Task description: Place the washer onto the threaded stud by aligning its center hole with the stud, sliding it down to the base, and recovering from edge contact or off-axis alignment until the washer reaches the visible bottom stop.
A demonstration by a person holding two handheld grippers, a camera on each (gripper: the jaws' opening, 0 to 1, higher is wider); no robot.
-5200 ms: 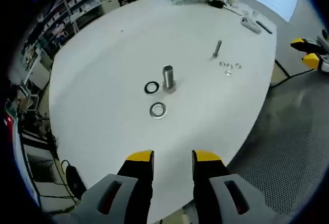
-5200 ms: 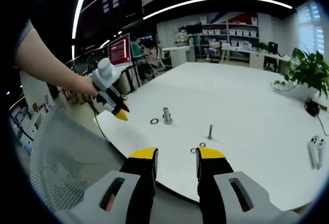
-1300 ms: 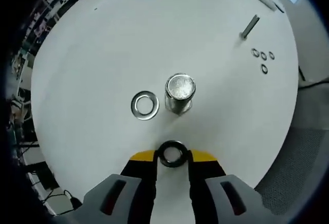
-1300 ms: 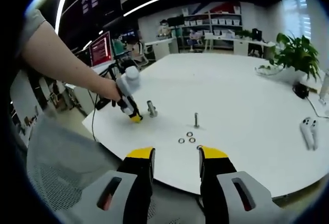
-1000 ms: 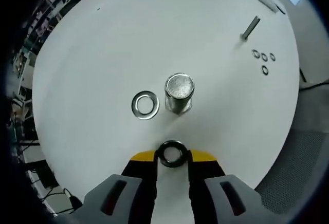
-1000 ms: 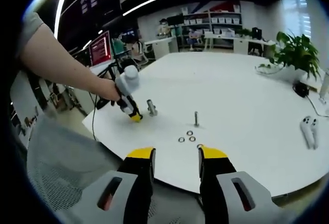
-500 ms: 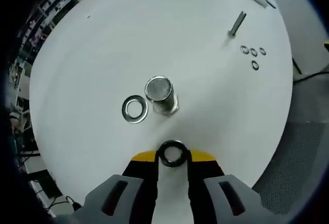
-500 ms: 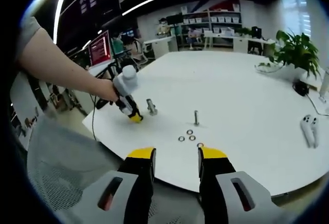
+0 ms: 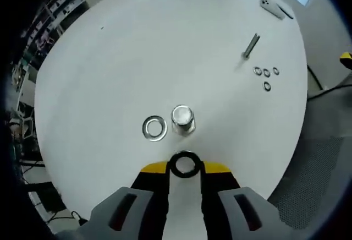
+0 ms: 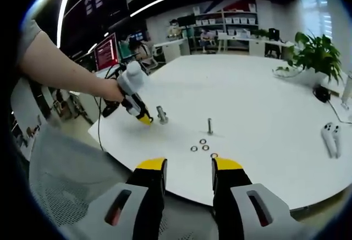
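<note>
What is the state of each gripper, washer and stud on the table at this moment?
left gripper: shut on black washer
black washer: held, not yet on large stud
large stud: upright, bare
silver washer: flat on table beside large stud
thin stud: upright, bare
small washers: four, flat near thin stud
right gripper: open, holding nothing

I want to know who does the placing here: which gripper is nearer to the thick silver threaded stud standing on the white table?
Left. The left gripper, shut on a black ring washer, hovers close beside the thick silver threaded stud. The right gripper hangs open off the white table's edge, well away from it.
</note>
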